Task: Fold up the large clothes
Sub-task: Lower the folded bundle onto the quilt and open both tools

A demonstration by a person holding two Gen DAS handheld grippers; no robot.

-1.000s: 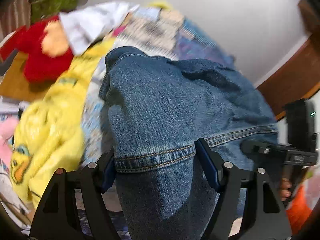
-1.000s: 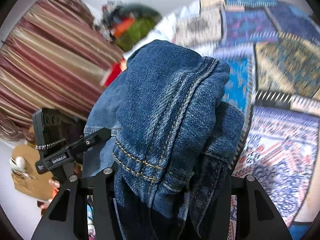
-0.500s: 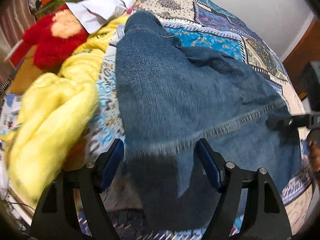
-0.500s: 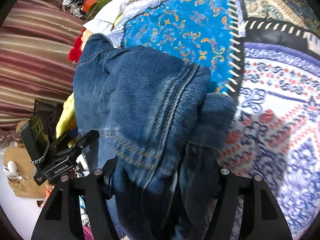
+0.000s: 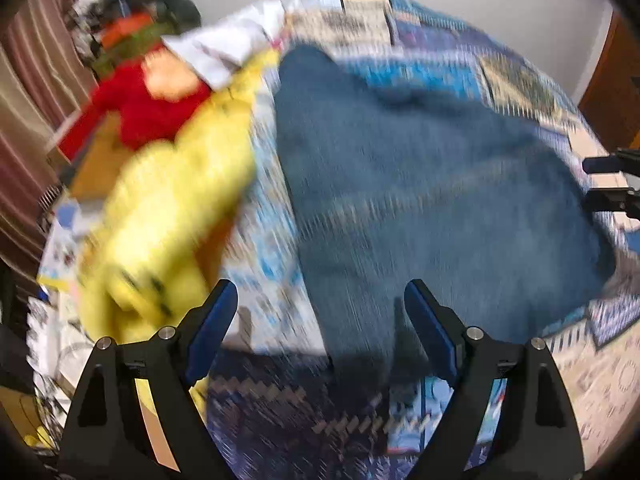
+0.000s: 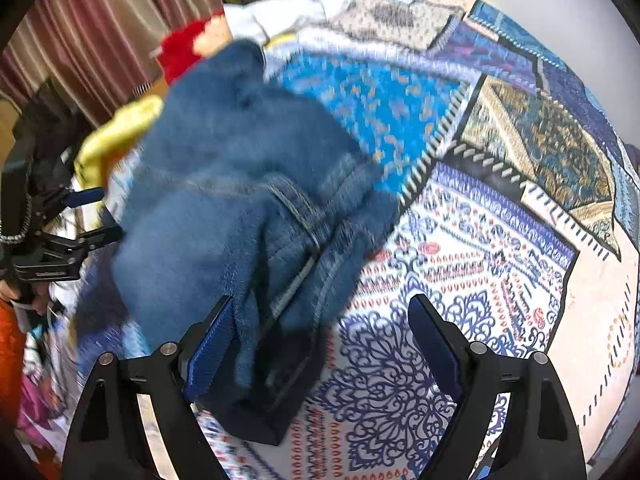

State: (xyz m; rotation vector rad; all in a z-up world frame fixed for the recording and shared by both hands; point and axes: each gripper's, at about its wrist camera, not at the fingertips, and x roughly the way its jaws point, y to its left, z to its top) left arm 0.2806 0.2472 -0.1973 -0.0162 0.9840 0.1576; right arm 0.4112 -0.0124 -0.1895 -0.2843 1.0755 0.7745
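Jeans: my denim jeans [image 5: 420, 184] lie on the patchwork bedspread [image 6: 500, 240] of the bed, filling the middle of the left wrist view and the centre-left of the right wrist view [image 6: 240, 208].
Long axis: in the left wrist view the jeans run from a narrow end at the upper centre of the frame down to the lower centre, widening toward the right edge; in the right wrist view they run from the upper left down to a folded dark end at the bottom centre.
Seams: a stitched seam [image 6: 296, 208] crosses the denim diagonally in the right wrist view; the left wrist view is too blurred to show stitching.
My left fingers: the left gripper [image 5: 320, 320] stands with its fingers [image 5: 212, 324] well apart and has just been opening; the denim's lower end lies between them, but the pads do not press on it.
My right fingers: the right gripper [image 6: 320, 340] is spread wide too, having just been opening; the left pad [image 6: 212, 344] sits right at the denim's edge, whether it touches I cannot tell, and the right pad is over bare bedspread.
Beside the jeans: a yellow fleece garment [image 5: 168, 216] lies to the left, with a red plush toy [image 5: 140, 112] at the upper left and a white cloth [image 5: 228, 52] above it.
Background: striped curtains [image 6: 92, 40] fill the upper left of the right wrist view.
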